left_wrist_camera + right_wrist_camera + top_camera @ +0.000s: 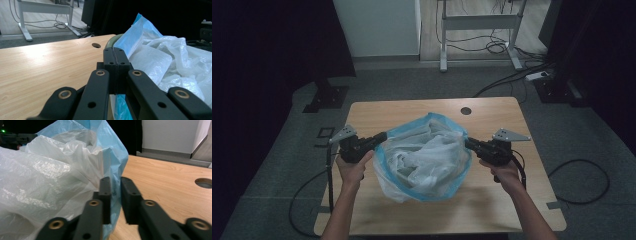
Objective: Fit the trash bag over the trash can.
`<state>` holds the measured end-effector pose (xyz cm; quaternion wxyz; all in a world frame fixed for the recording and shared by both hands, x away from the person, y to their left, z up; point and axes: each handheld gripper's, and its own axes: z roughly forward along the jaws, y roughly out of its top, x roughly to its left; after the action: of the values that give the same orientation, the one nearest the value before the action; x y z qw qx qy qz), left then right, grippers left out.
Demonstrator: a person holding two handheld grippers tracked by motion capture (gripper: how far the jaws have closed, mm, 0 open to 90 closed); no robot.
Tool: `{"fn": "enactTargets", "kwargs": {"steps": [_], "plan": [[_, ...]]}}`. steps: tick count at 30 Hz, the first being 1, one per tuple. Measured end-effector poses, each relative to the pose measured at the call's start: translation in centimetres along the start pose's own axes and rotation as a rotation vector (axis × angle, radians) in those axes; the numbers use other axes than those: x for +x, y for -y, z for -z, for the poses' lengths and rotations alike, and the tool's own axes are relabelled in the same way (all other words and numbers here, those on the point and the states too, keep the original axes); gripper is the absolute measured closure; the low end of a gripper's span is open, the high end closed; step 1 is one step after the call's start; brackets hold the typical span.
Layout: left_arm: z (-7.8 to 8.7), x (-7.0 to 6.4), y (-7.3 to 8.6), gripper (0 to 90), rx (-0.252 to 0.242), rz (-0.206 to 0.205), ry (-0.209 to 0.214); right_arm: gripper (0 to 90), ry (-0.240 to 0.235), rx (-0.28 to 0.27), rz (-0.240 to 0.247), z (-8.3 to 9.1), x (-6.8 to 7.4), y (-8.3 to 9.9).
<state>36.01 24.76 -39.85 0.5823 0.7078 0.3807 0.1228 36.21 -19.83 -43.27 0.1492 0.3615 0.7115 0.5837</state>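
Bag: blue plastic bag point(427, 187) is sitting at the middle of the wooden table point(507, 210), its mouth being held open toward the far edge, with crumpled white plastic point(424, 157) filling the inside.
Bag edge, left side: blue rim point(130, 42) is running straight into the closed jaws in the left gripper view, and more blue film is showing below them.
Bag edge, right side: blue film point(112, 160) is passing between the two jaws in the right gripper view.
Left gripper point(382, 136): jaws are pressing flat together, pinching the bag's rim.
Right gripper point(468, 143): jaws are standing a little apart with the film in the gap; whether they are truly biting it is hard to tell.
Step, as I judge it: stretching the mouth wide so the white plastic is staying inside.
Doing it well: closing the right jaws fully before pulling, drawing both hands apart evenly and level, easing off when the film is going taut, since thin plastic is tearing or slipping easily.
Surroundings: round hole point(466, 110) in the table is lying beyond the bag, well apart.
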Motion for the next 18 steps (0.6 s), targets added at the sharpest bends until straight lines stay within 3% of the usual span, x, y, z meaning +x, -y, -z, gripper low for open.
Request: {"fn": "enactTargets", "kwargs": {"steps": [1,3,10,18], "plan": [[0.0,0.0,0.0,89.6,-0.001,-0.001,-0.002,87.8,0.011,0.002,0.002,-0.1,0.1,-0.1],[0.0,0.0,0.0,89.7,-0.006,-0.003,-0.006,88.4,0.014,0.002,0.004,-0.1,0.1,-0.1],[0.1,0.6,-0.5,89.7,-0.022,-0.001,-0.028,89.0,0.126,-0.011,0.029,-0.3,0.6,-1.1],[-0.1,1.7,-0.7,89.7,-0.021,0.016,-0.056,88.9,0.163,0.006,0.011,-1.3,0.5,-1.6]]}}
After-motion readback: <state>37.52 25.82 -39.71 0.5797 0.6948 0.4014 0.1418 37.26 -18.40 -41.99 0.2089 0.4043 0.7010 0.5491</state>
